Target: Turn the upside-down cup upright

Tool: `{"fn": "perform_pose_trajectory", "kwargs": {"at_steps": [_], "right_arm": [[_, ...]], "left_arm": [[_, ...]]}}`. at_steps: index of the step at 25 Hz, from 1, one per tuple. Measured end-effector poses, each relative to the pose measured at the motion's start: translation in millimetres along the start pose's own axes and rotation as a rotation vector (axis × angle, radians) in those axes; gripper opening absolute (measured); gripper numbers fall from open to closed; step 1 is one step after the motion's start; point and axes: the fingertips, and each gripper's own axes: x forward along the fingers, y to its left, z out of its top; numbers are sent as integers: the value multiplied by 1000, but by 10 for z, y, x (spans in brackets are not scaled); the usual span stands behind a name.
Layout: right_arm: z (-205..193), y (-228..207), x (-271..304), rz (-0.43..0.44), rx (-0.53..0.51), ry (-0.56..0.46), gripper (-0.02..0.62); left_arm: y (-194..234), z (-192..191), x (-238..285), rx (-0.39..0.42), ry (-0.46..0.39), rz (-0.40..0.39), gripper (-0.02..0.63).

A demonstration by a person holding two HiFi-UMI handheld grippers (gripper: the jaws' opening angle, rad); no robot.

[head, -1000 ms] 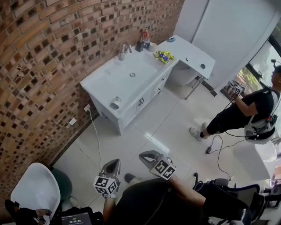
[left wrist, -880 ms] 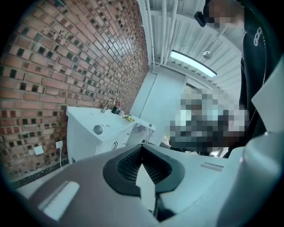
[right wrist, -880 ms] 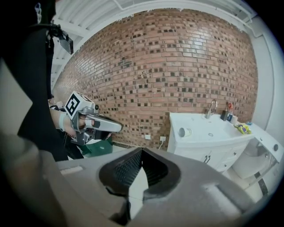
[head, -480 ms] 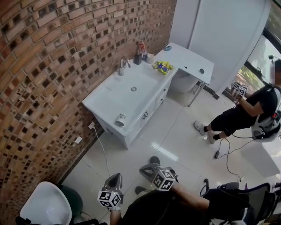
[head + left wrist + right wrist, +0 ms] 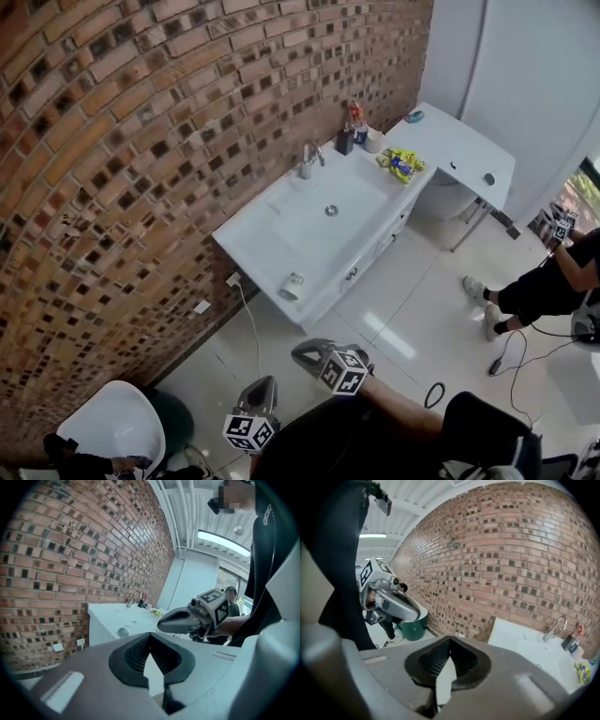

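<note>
A small pale cup sits near the front left corner of the white sink cabinet; it is too small here to tell which way up it stands. It also shows as a round shape in the left gripper view. Both grippers hang over the floor, well short of the cabinet. My left gripper is shut with nothing in it, its tips meeting. My right gripper is also shut and empty. Each gripper appears in the other's view: right, left.
A tap, bottles and a yellow packet stand at the cabinet's far end. A brick wall runs behind. A white chair and green bin are at lower left. Another person stands right; a cable lies on the floor.
The head view has swung, so the cabinet now sits further right. Both grippers have shifted across the floor towards it, the right one rolling. Both stay shut.
</note>
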Motion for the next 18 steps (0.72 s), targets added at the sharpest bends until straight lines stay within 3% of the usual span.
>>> {"fn": "perform_pose_trajectory", "kwargs": {"at_steps": [4, 9, 13, 18], "right_arm": [[-4, -672, -79, -29, 16, -51, -8], [-422, -1267, -312, -68, 106, -50, -8], [-602, -1607, -418, -111, 150, -49, -8], [-604, -1756, -196, -80, 148, -29, -8]], "left_arm": [[-80, 201, 518, 34, 35, -6, 15], [-237, 419, 1014, 64, 35, -21, 15], [-259, 496, 1192, 71, 24, -14, 15], [-134, 564, 1239, 40, -23, 19, 15]]}}
